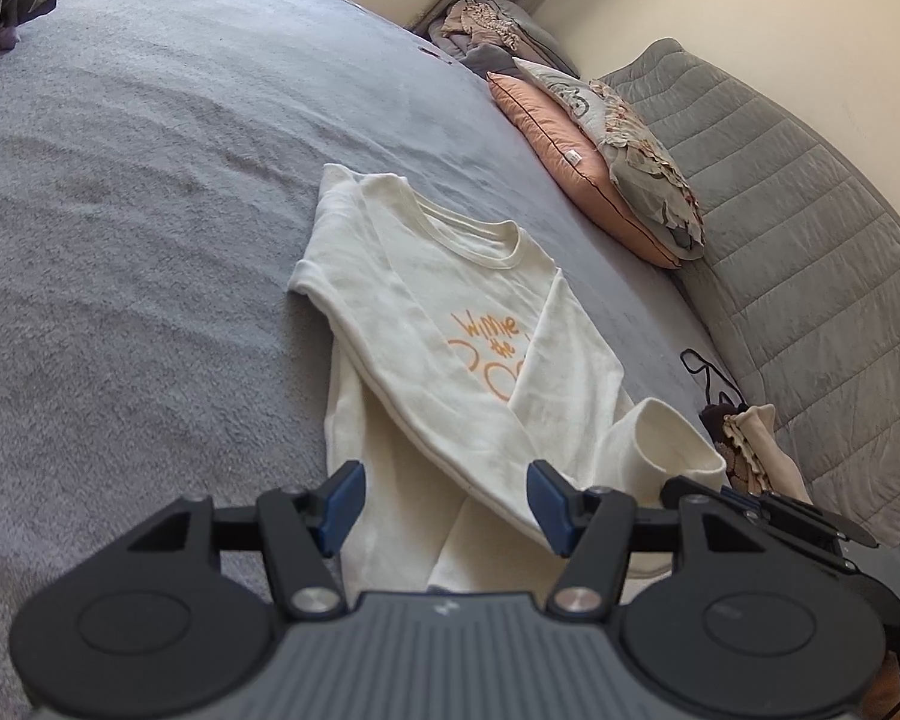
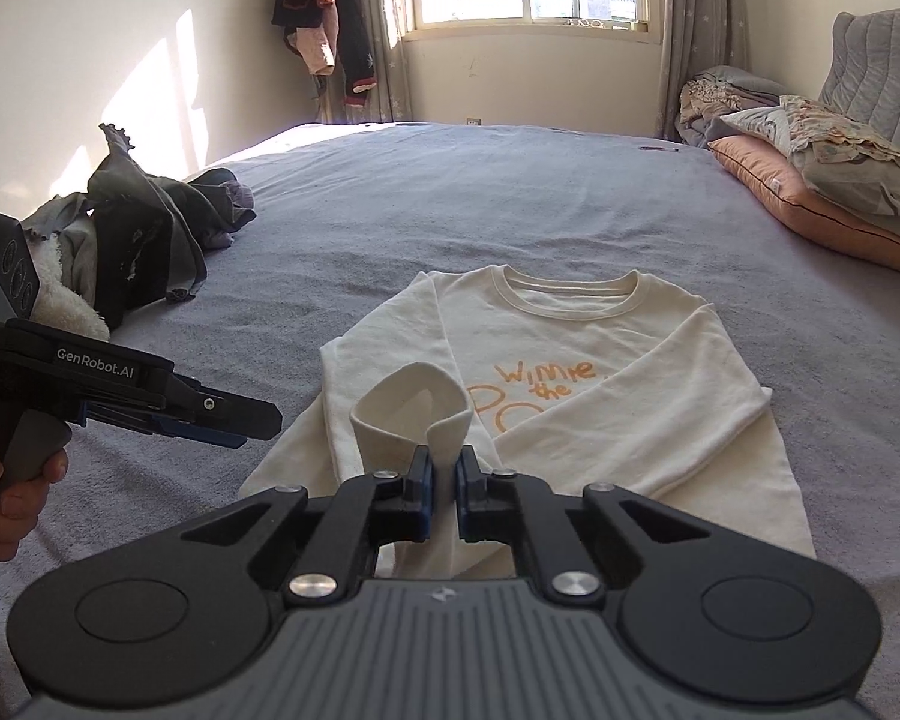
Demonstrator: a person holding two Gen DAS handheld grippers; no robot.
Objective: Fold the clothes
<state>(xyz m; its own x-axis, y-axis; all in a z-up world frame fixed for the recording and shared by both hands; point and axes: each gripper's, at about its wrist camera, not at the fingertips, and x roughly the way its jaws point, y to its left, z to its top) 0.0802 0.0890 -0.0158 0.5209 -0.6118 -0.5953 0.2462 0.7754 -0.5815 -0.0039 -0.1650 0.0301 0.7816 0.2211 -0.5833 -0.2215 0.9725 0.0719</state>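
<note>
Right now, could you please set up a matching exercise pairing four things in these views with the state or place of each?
Things:
1. right gripper
2. left gripper
3. pink pillow
4. dark clothes pile

States or places:
A. open, holding nothing
B. heaped on the bed's left side in the right wrist view
C. shut on the sleeve cuff of the cream sweatshirt
D. under a patterned pillow

Pairs: 1-C, 2-A, 3-D, 4-B
</note>
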